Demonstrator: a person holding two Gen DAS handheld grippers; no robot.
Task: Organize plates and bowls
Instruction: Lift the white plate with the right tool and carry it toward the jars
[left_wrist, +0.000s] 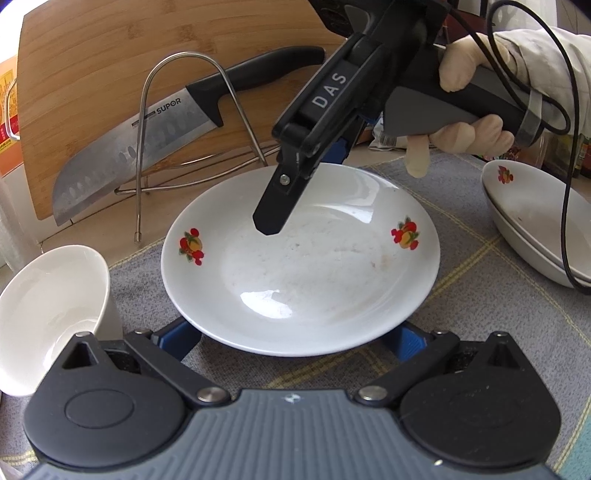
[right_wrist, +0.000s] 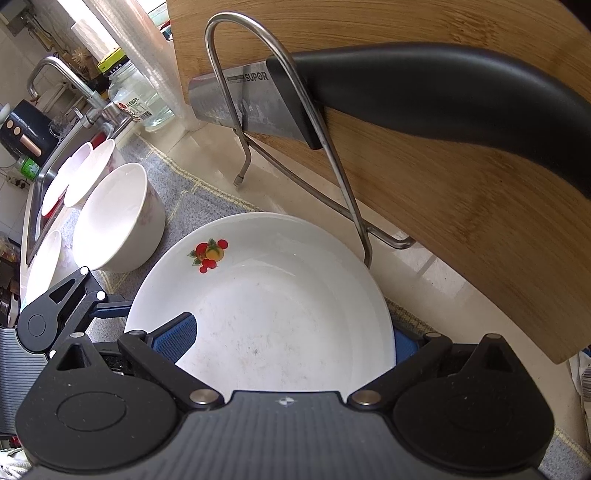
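Note:
A white plate with red fruit decals (left_wrist: 303, 266) (right_wrist: 266, 306) lies on a grey checked cloth (left_wrist: 480, 314). My left gripper (left_wrist: 291, 341) is open at the plate's near rim, and its blue fingertips disappear under that rim. My right gripper (left_wrist: 306, 184) (right_wrist: 291, 339), held by a gloved hand (left_wrist: 465, 70), comes in from the far right and is also open. It straddles the plate's far rim, with one finger (right_wrist: 177, 339) over the plate's inside and the other outside, partly hidden. A white bowl (left_wrist: 48, 314) (right_wrist: 118, 218) stands left of the plate.
A wire rack (left_wrist: 184, 122) holds a black-handled knife (left_wrist: 140, 151) against a bamboo cutting board (left_wrist: 110, 55) just behind the plate. Two stacked decal plates (left_wrist: 535, 229) sit at the right. More white bowls (right_wrist: 77, 173) line the cloth toward a sink and faucet (right_wrist: 62, 77).

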